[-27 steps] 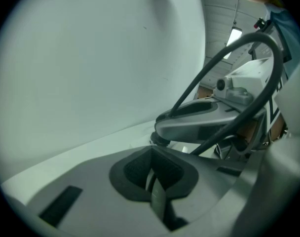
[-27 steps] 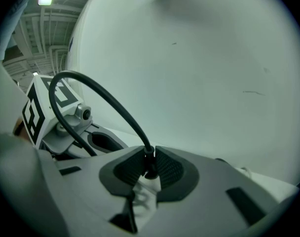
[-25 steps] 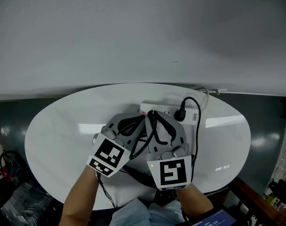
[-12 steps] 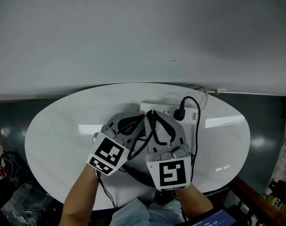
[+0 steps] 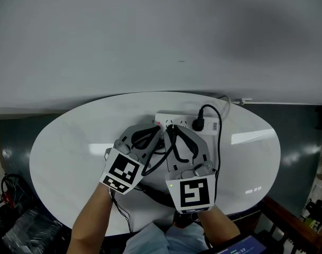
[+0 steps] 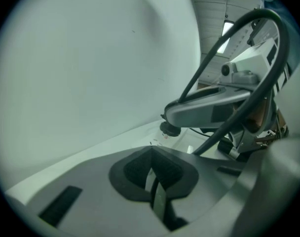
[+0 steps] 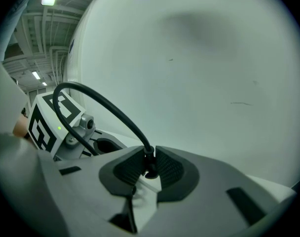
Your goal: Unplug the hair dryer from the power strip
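A white power strip (image 5: 183, 121) lies at the far middle of the white oval table (image 5: 65, 147). My right gripper (image 5: 171, 127) reaches its near edge and is shut on a black plug (image 7: 150, 166) that stands in the strip (image 7: 148, 192). That plug's black cord (image 7: 105, 105) arcs up and back toward me. My left gripper (image 5: 159, 129) sits close beside the right one, at the strip's left end. Its pads (image 6: 135, 169) stand almost together with only a thin pale sliver between them, and I see nothing held. The right gripper's finger (image 6: 209, 107) crosses the left gripper view.
A second black plug (image 5: 198, 125) sits in the strip to the right, and its cord loops up and down the table's right side. A pale wall rises right behind the table. Dark floor and clutter surround the table.
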Available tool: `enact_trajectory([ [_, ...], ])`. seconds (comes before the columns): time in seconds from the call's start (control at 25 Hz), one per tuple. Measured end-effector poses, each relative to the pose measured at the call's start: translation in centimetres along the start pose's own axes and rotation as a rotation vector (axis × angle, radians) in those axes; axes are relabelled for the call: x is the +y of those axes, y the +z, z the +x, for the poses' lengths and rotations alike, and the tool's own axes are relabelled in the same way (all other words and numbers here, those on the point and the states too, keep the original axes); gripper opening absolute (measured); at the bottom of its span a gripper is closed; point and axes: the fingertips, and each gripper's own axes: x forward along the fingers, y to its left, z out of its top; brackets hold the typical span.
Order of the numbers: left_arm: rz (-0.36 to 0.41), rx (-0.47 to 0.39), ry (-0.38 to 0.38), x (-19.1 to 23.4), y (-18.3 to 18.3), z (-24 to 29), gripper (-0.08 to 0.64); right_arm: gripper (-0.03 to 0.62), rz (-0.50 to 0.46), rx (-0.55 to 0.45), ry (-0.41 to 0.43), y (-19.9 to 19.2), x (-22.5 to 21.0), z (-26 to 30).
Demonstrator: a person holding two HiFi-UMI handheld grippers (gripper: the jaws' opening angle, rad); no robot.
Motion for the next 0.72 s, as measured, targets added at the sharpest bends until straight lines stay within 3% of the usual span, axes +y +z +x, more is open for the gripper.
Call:
enact_trajectory([
  [0.2, -0.081, -0.11, 0.131, 2.4, 1.4, -3.0, -0.002, 0.063, 0.043, 0.016, -0.008, -1.0, 0.1, -1.0],
  [0.36, -0.077, -0.183, 0.264, 3.9, 3.1, -6.5, -0.002, 0.065, 0.143, 0.064, -0.029, -2.8, 0.5, -1.7],
  [0.56, -0.033, -0.26, 0.316, 2.2, 6.0, -9.9, -0.002, 0.067, 0.139, 0.096, -0.048, -4.8, 0.8, -1.5],
  [0.72, -0.076, -0.319, 0.327, -0.1, 7.8, -12.0, -0.002, 0.079, 0.141, 0.12, -0.062, -5.6, 1.0, -1.5],
])
